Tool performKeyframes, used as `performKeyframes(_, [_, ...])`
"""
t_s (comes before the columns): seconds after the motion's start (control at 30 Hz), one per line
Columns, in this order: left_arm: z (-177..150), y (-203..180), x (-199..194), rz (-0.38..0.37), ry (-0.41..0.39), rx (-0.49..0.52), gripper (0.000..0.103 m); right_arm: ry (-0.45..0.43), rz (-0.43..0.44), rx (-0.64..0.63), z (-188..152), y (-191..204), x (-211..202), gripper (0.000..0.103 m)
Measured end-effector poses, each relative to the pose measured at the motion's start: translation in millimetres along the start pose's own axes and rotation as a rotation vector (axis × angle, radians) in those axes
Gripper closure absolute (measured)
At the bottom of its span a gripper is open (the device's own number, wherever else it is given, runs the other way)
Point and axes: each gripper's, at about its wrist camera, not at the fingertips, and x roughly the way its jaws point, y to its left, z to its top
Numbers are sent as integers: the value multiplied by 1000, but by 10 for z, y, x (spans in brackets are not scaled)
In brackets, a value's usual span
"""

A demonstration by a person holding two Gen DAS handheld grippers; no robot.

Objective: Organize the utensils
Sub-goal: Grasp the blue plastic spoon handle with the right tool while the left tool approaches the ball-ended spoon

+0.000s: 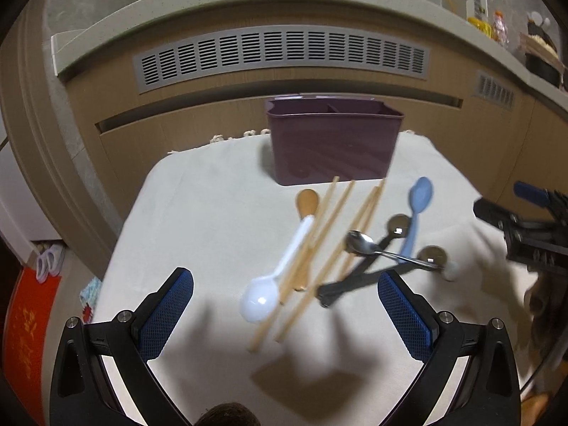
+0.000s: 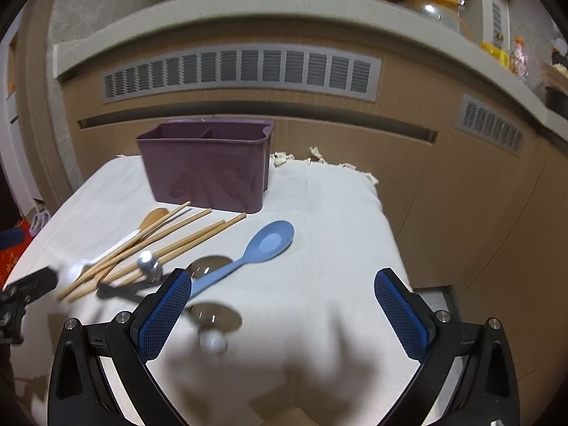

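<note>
Left wrist view: the left claw (image 1: 285, 296) hangs spread apart above a white spoon (image 1: 271, 280) and chopsticks (image 1: 332, 245) scattered on the cloth-covered worktop (image 1: 198, 220), before a purple utensil holder (image 1: 332, 138). The right claw (image 2: 282, 298), also apart and empty, hovers near a blue spoon (image 2: 255, 252). No readable labels.

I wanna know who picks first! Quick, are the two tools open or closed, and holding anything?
Left tool: open, holding nothing, above the white cloth.
Right tool: open, holding nothing.
</note>
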Motion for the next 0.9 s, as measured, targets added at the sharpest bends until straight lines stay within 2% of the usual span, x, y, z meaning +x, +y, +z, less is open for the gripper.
performKeyframes(0.13, [93,184,122,65,-10,-3,0,95,5,64,180,-5,451,3])
performKeyframes(0.27, [156,432,190,137,-26,-36,0,183,13,113,245,46,860,19])
performKeyframes(0.37, [167,641,219,148,-40,-74,0,222,-17,113,230,112,1082,23])
performKeyframes(0.43, [160,772,219,146,-59,-102,0,244,-34,112,206,137,1179,26])
performKeyframes(0.5, [150,884,222,146,-71,-129,0,261,-31,121,182,140,1243,36])
performKeyframes(0.63, [107,991,272,133,-55,-161,0,265,-12,112,170,161,1287,51])
performKeyframes(0.7, [87,951,323,116,-36,-152,0,259,6,92,180,180,1295,62])
performKeyframes(0.8, [62,829,397,76,8,-136,0,260,50,69,204,215,1293,68])
performKeyframes(0.9, [49,624,456,26,65,-114,0,246,93,60,228,238,1196,70])
